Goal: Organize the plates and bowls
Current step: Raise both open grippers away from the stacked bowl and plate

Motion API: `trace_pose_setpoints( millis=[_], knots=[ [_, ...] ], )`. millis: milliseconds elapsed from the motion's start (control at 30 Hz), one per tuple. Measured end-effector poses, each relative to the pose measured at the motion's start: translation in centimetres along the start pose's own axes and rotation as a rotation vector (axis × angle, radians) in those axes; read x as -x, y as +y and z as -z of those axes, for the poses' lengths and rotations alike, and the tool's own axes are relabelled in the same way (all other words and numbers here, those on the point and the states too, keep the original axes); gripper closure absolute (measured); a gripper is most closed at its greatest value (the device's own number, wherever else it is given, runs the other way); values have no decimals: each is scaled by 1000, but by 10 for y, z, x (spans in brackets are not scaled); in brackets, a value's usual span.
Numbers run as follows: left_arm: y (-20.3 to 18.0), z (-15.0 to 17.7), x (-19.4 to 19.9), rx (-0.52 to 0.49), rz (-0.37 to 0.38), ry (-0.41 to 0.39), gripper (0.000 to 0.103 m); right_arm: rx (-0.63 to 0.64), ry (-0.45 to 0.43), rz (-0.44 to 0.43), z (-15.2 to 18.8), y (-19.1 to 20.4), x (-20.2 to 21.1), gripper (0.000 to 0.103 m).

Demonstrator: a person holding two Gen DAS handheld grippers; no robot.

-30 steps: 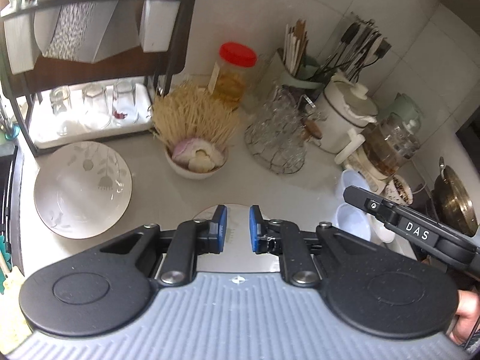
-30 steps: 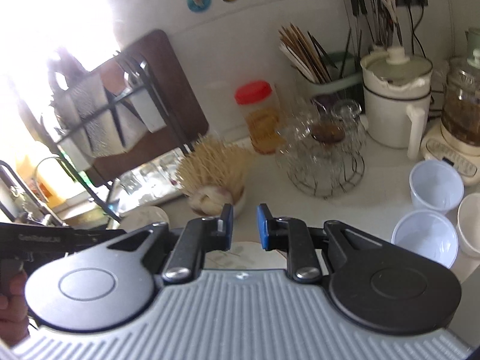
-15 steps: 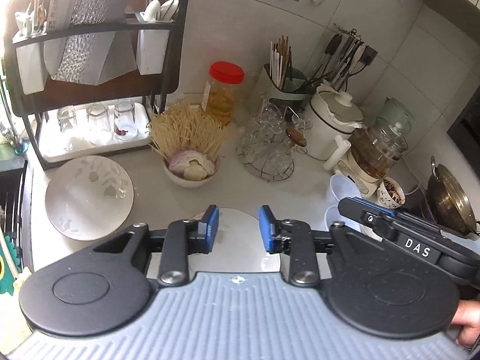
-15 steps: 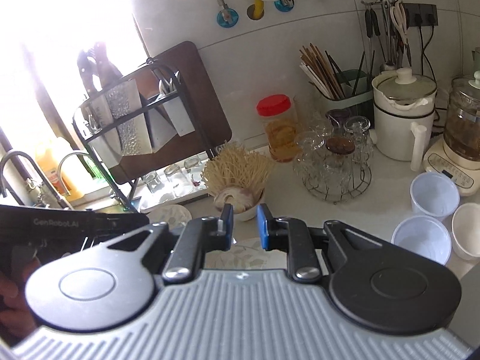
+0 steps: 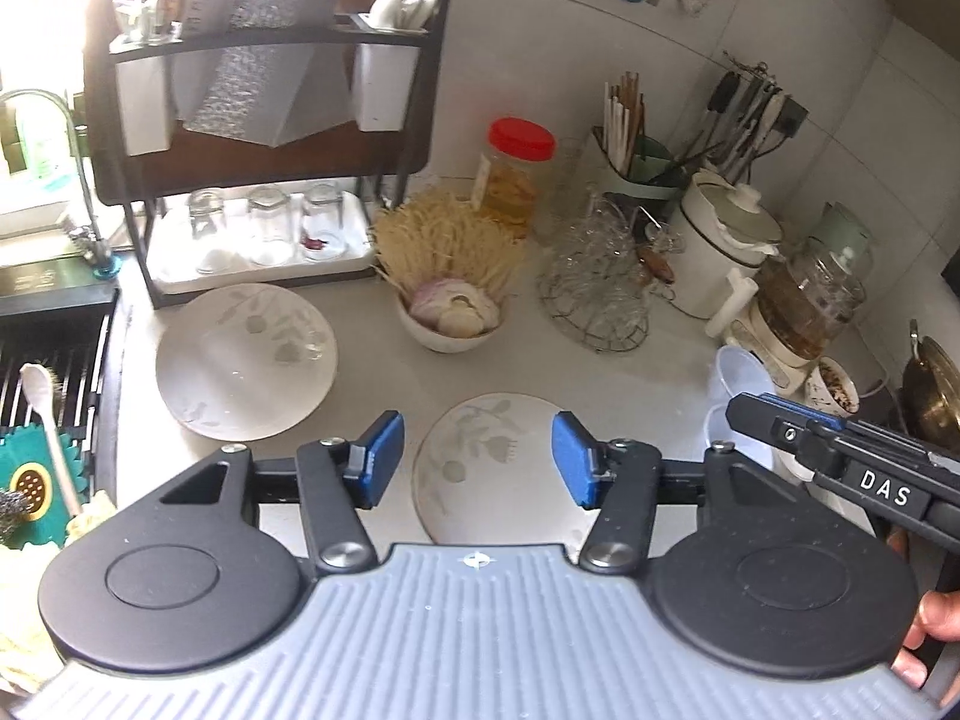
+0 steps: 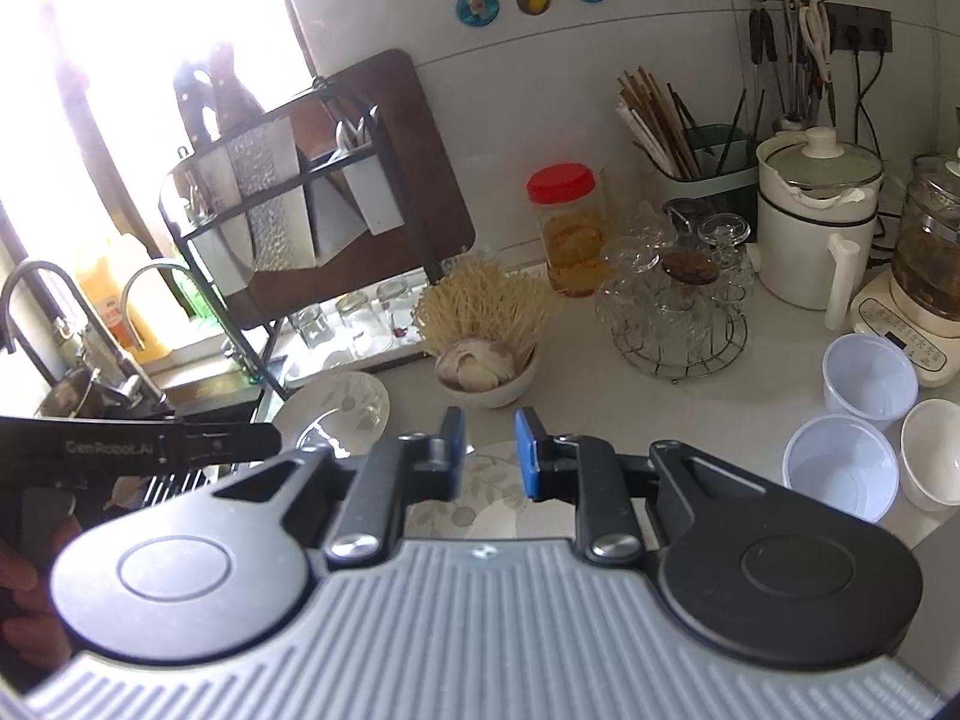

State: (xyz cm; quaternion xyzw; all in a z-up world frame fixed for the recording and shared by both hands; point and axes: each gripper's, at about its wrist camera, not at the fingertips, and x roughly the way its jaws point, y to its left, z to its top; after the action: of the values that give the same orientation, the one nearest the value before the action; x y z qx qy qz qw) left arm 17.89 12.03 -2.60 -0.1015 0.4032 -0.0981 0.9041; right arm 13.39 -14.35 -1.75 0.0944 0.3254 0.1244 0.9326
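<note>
A small floral plate [image 5: 487,468] lies on the grey counter right below my left gripper [image 5: 477,459], which is open and empty above it. A larger floral plate [image 5: 246,360] lies to its left, in front of the dish rack [image 5: 264,138]. My right gripper [image 6: 489,453] has its jaws a narrow gap apart and holds nothing; it hovers over the small plate [image 6: 486,483]. The larger plate [image 6: 336,414] shows to its left. Two translucent plastic bowls [image 6: 840,468] and a white bowl [image 6: 933,456] stand at the right.
A bowl of garlic and dried noodles [image 5: 450,306], a red-lidded jar [image 5: 513,174], a wire basket of glasses [image 5: 594,288], a white cooker [image 5: 726,252] and a glass kettle [image 5: 810,300] line the back. The sink [image 5: 48,354] is at the left.
Both grippers have risen and pulled back from the counter, so more of it shows. My left gripper's jaws have opened wide. The right gripper's gap has widened slightly.
</note>
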Motion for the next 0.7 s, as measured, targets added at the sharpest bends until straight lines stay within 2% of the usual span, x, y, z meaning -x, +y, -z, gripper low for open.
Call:
trace_pose_setpoints(
  millis=[67,100,333,500,700],
  knots=[
    [3,3,4,8,-21,-9,40,11,-1,-1,2,1,-3,39],
    [5,4,6,17,-32,-11,39,15,4,0,2,2,-4,38],
    [15,15,18,53,-118,-19,36,56,41,-65,6,9,-14,38],
    [16,25,26,86,-145,-22,35,129,69,-113,8,17,-21,34],
    [12,36,30,106,-207,-15,25,190,104,-165,10,21,-27,34]
  ],
)
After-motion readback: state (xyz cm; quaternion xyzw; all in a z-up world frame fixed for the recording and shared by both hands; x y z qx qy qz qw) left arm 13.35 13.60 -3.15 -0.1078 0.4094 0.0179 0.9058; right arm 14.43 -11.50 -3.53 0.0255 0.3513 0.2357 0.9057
